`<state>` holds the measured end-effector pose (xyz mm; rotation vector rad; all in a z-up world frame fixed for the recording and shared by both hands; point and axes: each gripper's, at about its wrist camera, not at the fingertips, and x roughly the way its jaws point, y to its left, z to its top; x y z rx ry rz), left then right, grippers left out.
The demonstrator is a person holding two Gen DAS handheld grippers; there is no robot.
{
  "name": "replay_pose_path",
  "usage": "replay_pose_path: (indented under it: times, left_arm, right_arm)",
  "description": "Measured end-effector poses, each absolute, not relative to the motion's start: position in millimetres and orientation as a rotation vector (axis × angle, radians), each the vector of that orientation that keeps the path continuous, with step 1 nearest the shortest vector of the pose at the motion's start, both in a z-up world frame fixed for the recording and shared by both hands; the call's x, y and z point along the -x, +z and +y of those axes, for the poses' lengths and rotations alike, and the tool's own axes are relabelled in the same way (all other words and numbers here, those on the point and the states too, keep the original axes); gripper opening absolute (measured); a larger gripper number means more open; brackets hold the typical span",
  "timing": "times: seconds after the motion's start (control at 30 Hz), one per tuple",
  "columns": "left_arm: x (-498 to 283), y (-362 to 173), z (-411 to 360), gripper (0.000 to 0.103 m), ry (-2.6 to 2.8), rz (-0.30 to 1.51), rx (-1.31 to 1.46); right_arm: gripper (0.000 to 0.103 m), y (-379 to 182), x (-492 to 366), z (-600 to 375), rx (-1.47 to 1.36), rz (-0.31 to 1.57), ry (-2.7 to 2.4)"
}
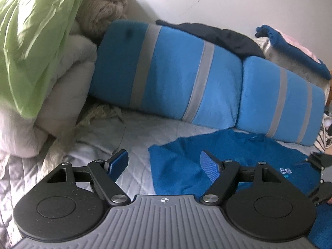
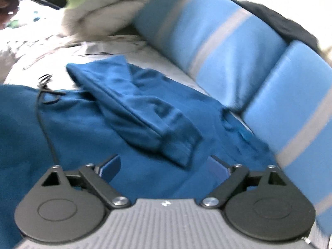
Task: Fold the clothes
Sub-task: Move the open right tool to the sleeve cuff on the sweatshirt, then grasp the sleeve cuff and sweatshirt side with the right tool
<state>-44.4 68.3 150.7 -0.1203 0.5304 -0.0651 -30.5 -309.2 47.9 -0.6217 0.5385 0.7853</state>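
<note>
Blue shirt [image 2: 132, 112], frame centre, one sleeve [image 2: 145, 112] folded in; left gripper [image 1: 164, 164] and right gripper [image 2: 166, 166] gape, empty; folding barely begun.

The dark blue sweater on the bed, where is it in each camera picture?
Left wrist view: the dark blue sweater lies lower right, spread on the grey bedsheet, partly behind the left gripper.
Right wrist view: it fills the middle and left, one sleeve folded across the body.
Shared landmark: the light blue cushion with grey stripes, just behind the sweater.
</note>
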Motion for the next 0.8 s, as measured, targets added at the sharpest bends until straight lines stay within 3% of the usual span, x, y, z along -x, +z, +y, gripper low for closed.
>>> replay_pose_path:
  times: [0.27,0.63,0.7,0.8]
  left_arm:
    - [56.4,137.2,82.5,0.076,-0.069,0.533,0.17]
    - [59.1,124.0,94.6,0.076,-0.035,0.566,0.2]
    - [57.9,120.6,98.2,0.076,-0.017,0.57,0.224]
    - [56.4,117.4,101.9,0.076,-0.015,0.58,0.262]
  right_arm:
    - [0.076,34.8,12.4,-263.4,0.837,0.493,0.899]
    - [0.055,18.1,-17.6,-227.0,0.912,0.527,1.012]
    - [0.041,15.8,-21.4,-224.2,0.901,0.552,1.034]
    - [0.01,14.7,-20.9,-224.7,0.892,0.566,1.034]
